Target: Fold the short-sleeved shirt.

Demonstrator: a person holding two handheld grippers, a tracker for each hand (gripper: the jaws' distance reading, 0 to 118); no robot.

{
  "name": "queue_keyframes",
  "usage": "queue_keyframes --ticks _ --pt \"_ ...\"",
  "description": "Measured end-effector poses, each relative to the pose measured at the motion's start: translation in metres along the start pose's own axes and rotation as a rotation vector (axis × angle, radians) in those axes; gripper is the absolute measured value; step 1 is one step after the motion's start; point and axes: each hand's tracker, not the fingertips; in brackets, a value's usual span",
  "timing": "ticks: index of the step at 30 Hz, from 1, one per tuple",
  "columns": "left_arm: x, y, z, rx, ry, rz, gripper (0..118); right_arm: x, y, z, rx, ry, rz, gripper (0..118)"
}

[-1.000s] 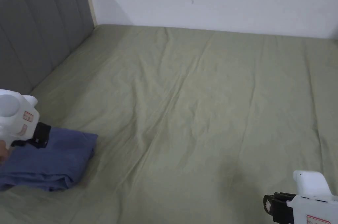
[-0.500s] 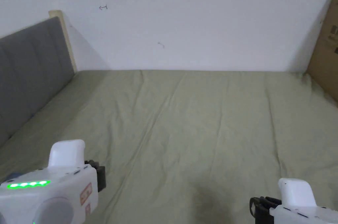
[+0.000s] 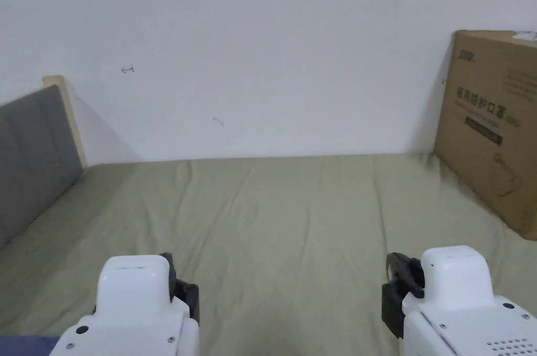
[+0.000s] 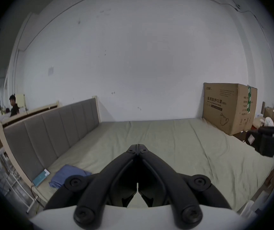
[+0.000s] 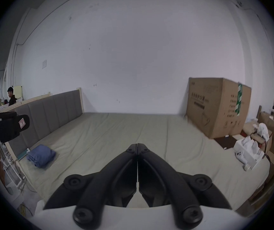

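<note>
Both grippers' fingers [image 4: 137,146] [image 5: 137,145] have lifted off shirt [image 5: 41,155], closed, empty, above green bed [image 3: 293,215].

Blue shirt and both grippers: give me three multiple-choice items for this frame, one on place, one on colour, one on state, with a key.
1. Where does the blue shirt lie?
A. on the bed by the headboard
B. against the cardboard box
C. in the right gripper

2. What colour is the bed sheet?
A. white
B. pale green
C. red

3. How do the jaws of the left gripper and the right gripper stand?
A. both wide open
B. both shut, holding nothing
C. both clamped on the shirt

Key: 1 A, it sits folded near the grey headboard; 2 B, the sheet is pale green; 3 B, each pair of tips meets with no cloth between.
</note>
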Motion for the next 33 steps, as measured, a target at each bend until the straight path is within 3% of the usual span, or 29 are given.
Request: queue_keyframes --ticks 5,10,20,21,22,23,24,26,27,30,31,33 --pt "0.009 0.003 0.009 0.061 0.002 -0.035 0 -0.005 0.004 0.008 0.058 -0.003 0.01 0" --pt "0.007 0.008 0.006 0.044 -0.015 0.051 0 -0.003 0.008 0.007 0.063 -0.013 0.034 0" --pt "0.01 0.011 0.005 0.063 0.017 0.006 0 0.001 0.01 0.005 0.081 -0.024 0.027 0" --pt "0.011 0.011 0.005 0.058 0.018 -0.005 8 0.001 0.011 0.006 0.085 -0.021 0.022 1" --pt "0.012 0.011 0.005 0.055 0.017 -0.01 23 0.001 0.01 0.006 0.088 -0.021 0.022 4" --pt "0.012 0.011 0.006 0.058 0.015 -0.008 39 0.0 0.01 0.006 0.092 -0.029 0.024 8" --pt "0.011 0.009 0.006 0.062 0.012 -0.005 64 0.001 0.01 0.006 0.095 -0.036 0.026 17" --pt "0.01 0.009 0.006 0.057 0.014 0.008 98 0.002 0.011 0.006 0.096 -0.038 0.023 33" --pt "0.01 0.008 0.005 0.056 0.019 0.013 110 0.003 0.011 0.006 0.093 -0.037 0.018 49" --pt "0.009 0.009 0.009 0.084 0.027 0.018 112 0.006 0.01 0.004 0.084 -0.039 0.009 99" --pt "0.01 0.01 0.009 0.08 0.031 0.014 112 0.007 0.01 0.003 0.082 -0.039 0.009 107" --pt "0.009 0.011 0.009 0.078 0.039 0.012 112 0.007 0.009 0.003 0.089 -0.051 0.013 110"
